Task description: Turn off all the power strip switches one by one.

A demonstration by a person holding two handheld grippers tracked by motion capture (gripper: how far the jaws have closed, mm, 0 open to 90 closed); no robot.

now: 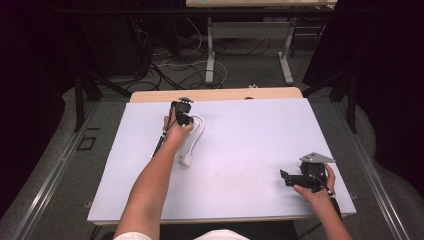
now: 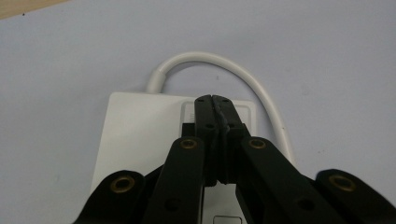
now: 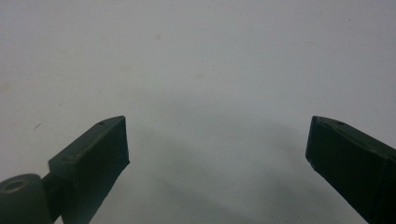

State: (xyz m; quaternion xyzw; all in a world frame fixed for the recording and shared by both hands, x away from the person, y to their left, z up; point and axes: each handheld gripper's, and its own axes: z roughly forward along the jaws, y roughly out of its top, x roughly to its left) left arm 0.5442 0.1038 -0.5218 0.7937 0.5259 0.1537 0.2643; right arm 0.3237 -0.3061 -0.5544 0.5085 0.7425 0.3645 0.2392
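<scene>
The fingers (image 2: 205, 116) of the left gripper (image 1: 182, 114) are pressed flat together with nothing between them, their tips resting over the flat white rectangular plastic adapter block (image 2: 140, 135), seemingly pushing down on a recessed port or button on its top face rather than pinching it. The block lies on the pale lilac sheet (image 1: 250, 140) that covers the tabletop, toward the far left part of it, not far from the far edge. A thick white cable (image 2: 243, 79) leaves the block's far end, arcs round and runs back along its side; in the high view it ends at a small white plug (image 1: 186, 160) lying nearer the person.

As I judge it, the work is at an early stage: the block is pinned or pressed, nothing is lifted, and the plug lies loose. Whatever is to be done with cable or plug is yet to come.

The block's long axis runs roughly from the near edge to the far edge, cable end pointing away.

Over at the near right corner, the right gripper (image 1: 295, 178) waits low over bare sheet, its fingers (image 3: 93, 154) spread wide and holding nothing.
</scene>
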